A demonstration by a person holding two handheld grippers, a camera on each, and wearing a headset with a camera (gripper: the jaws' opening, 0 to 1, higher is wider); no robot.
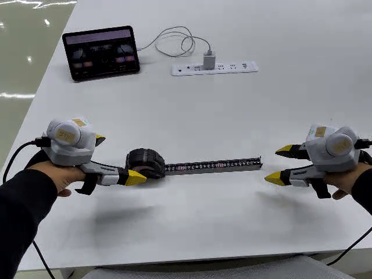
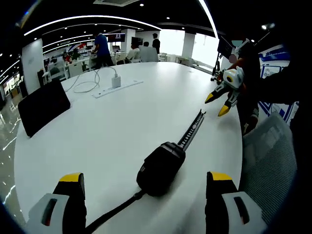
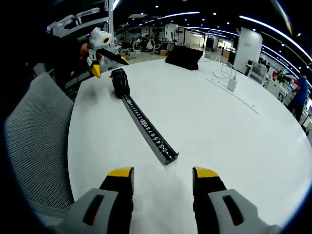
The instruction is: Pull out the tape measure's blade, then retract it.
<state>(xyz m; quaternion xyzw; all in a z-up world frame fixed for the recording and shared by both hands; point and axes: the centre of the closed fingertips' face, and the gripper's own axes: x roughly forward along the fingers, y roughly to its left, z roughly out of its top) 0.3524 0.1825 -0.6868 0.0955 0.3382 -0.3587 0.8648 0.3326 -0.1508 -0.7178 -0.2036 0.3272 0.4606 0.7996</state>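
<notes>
Black and rubber-shelled, the round tape measure case (image 1: 145,163) lies on the white tabletop (image 1: 192,232) in the head view. Its dark numbered blade (image 1: 212,166) is drawn out flat to the right and ends at a small end hook (image 1: 260,162). The left gripper (image 1: 118,158) has its yellow-tipped jaws spread beside the case; whether the lower tip touches it, I cannot tell. The right gripper (image 1: 279,164) hangs spread and empty just beyond the hook. A dark tablet (image 1: 102,52) and a white power strip (image 1: 215,68) sit well apart, at the far side.

In the left gripper view the case sits just ahead between the parted jaws, unclamped. A thin black strap (image 2: 117,209) trails from it toward the camera.

In the right gripper view the jaws gape with nothing between them, and the blade's end lies just ahead.

The case looks compact, fairly heavy and grippy, so it is best clamped across its broad flat sides. The blade seems thin and springy, stiff lengthwise yet likely to buckle if bent. Pinching it at the hook end and guiding it back should stop it whipping. Since it lies extended unaided, a lock probably holds it.
</notes>
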